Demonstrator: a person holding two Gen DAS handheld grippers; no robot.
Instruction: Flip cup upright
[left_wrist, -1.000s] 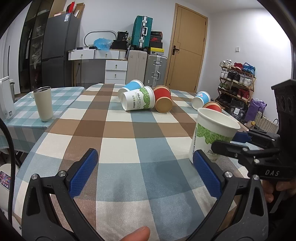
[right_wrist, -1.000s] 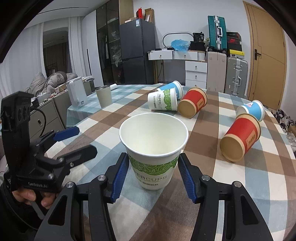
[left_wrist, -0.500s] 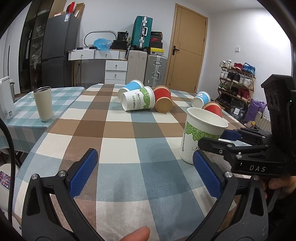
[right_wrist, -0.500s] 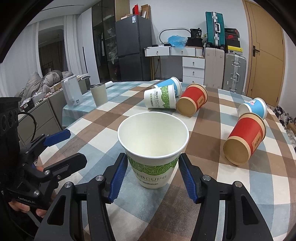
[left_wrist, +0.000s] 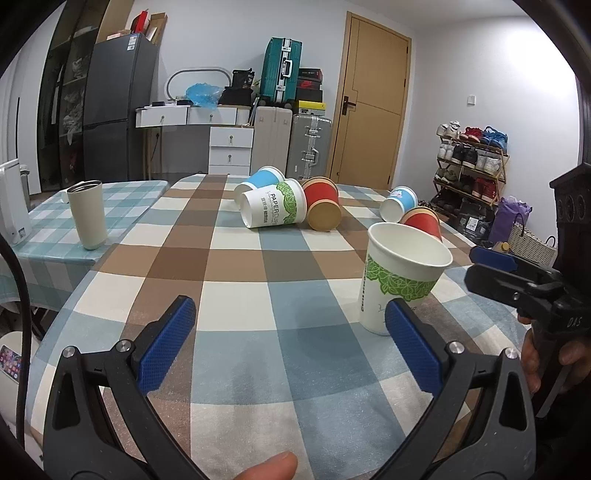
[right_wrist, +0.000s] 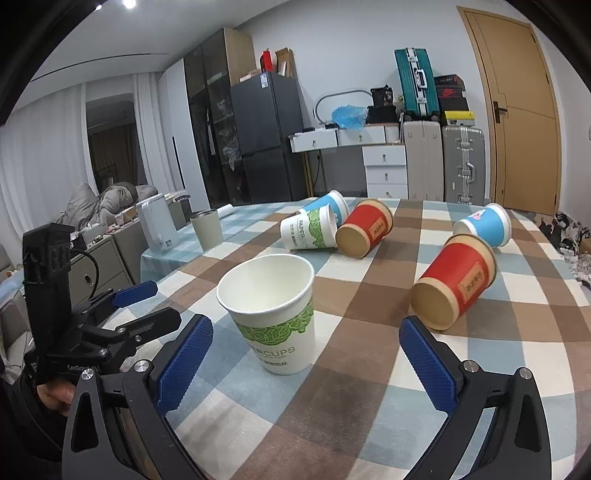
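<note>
Where left view crops it, right gripper (right_wrist: 306, 362) agape, cup (right_wrist: 273, 314) upright

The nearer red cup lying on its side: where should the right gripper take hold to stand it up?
Probably across the side wall of the red cup, near the middle, one finger on each flank. It lies with its open mouth facing the right gripper, so come in from that mouth end; its flanks look unobstructed.

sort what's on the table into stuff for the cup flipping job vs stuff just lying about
Job:
white-green cup, already upright
right gripper, open
tipped white-green cup
two red cups
two blue cups

Lying about:
grey tumbler
white appliance
left gripper, open, idle
</note>
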